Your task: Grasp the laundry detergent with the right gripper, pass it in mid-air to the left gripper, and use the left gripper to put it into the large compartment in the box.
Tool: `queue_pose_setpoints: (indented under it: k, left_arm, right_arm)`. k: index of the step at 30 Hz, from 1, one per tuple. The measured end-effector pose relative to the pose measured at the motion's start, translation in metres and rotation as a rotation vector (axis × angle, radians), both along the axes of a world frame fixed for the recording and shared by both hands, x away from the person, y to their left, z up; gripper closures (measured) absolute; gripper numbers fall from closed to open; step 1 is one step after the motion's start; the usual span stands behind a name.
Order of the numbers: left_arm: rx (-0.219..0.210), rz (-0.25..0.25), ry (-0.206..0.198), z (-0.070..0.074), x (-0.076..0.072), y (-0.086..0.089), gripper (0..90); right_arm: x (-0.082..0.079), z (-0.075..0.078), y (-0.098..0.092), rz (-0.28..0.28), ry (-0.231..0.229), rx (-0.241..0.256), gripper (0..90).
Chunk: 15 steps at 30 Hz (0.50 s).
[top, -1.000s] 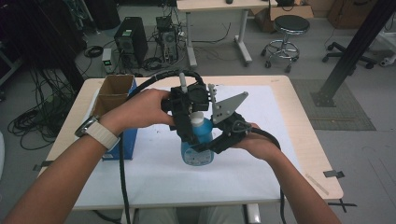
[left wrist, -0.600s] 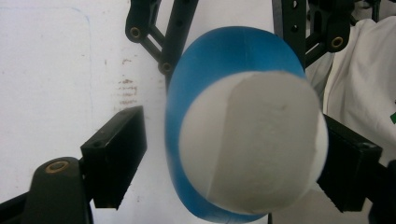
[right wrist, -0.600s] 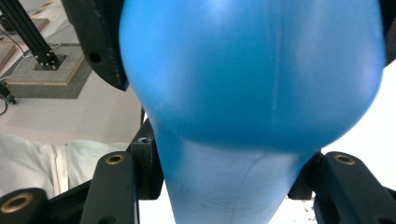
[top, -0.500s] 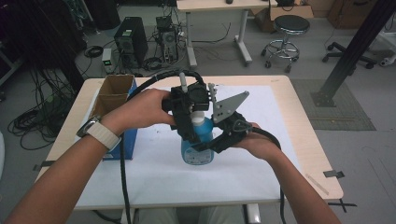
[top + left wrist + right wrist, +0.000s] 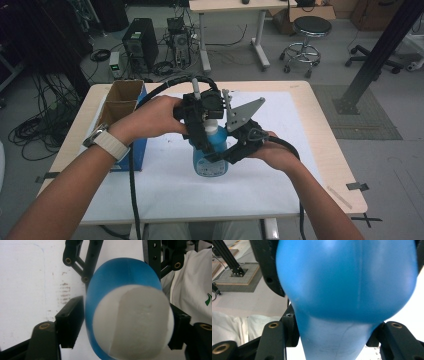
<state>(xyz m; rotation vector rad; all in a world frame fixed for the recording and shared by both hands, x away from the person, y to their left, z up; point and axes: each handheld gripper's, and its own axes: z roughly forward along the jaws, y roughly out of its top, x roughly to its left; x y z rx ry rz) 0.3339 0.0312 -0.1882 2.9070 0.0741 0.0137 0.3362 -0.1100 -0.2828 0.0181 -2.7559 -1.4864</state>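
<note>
Translucent blue plastic bottle (image 5: 209, 155) with a white cap, upright on the white sheet over the wooden table (image 5: 320, 145), near its middle. Pinned from two heights, likely so the body stays put while the top is worked. Right gripper (image 5: 227, 152) closed on the bottle's body from the right; left gripper (image 5: 202, 131) closed about the neck and cap from above. Brown cardboard box (image 5: 120, 102) with a blue side, well apart at the left edge.

High view: both hands, box, whole layout. Left gripper view: cap (image 5: 132, 322) end-on between black pads (image 5: 68, 322). Right gripper view: blue wall (image 5: 347, 280) pressed between jaws, seam visible.
</note>
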Motion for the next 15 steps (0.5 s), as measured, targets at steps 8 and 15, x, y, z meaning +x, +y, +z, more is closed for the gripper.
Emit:
queue_pose_setpoints:
  k: [8,15]
  left_arm:
    - [0.003,-0.015,0.019,-0.002,0.0007,-0.0015,37.5]
    - [0.007,-0.015,0.017,-0.0037,-0.0009,-0.0026,37.9]
  right_arm:
    - [-0.0001,-0.0005,-0.0006,0.002,0.0,-0.004,44.9]
    - [-0.001,-0.0015,-0.0007,0.008,-0.006,-0.018,45.1]
